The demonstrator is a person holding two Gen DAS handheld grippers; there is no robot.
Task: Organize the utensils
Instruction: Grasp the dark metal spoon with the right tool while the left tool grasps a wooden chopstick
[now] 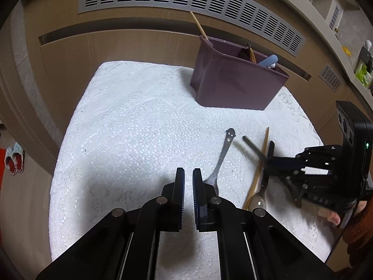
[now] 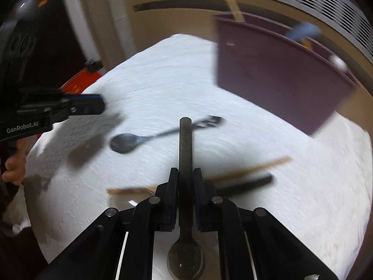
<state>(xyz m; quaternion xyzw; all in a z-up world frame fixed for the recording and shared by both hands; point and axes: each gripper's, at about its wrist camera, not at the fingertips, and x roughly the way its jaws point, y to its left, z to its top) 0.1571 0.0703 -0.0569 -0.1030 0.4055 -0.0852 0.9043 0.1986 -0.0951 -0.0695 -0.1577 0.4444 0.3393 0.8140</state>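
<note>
My right gripper (image 2: 185, 172) is shut on the dark handle of a spoon (image 2: 185, 144). The handle points away from me and the bowl hangs below the jaws. From the left wrist view this gripper (image 1: 268, 162) is at the right, with the dark handle (image 1: 251, 145) sticking out of it. My left gripper (image 1: 187, 175) hovers over the white cloth (image 1: 130, 126), shut and empty; it enters the right wrist view from the left (image 2: 98, 106). A metal spoon with a smiley handle (image 1: 221, 156) (image 2: 130, 142) lies on the cloth. A purple caddy (image 1: 233, 81) (image 2: 279, 77) holds several utensils.
A wooden utensil (image 1: 258, 170) (image 2: 244, 170) and a black-handled spoon (image 1: 257, 201) (image 2: 247, 184) lie on the cloth under the right gripper. Wooden cabinet fronts with a grey vent grille (image 1: 186, 0) stand behind the caddy. A hand (image 2: 14, 165) holds the left gripper.
</note>
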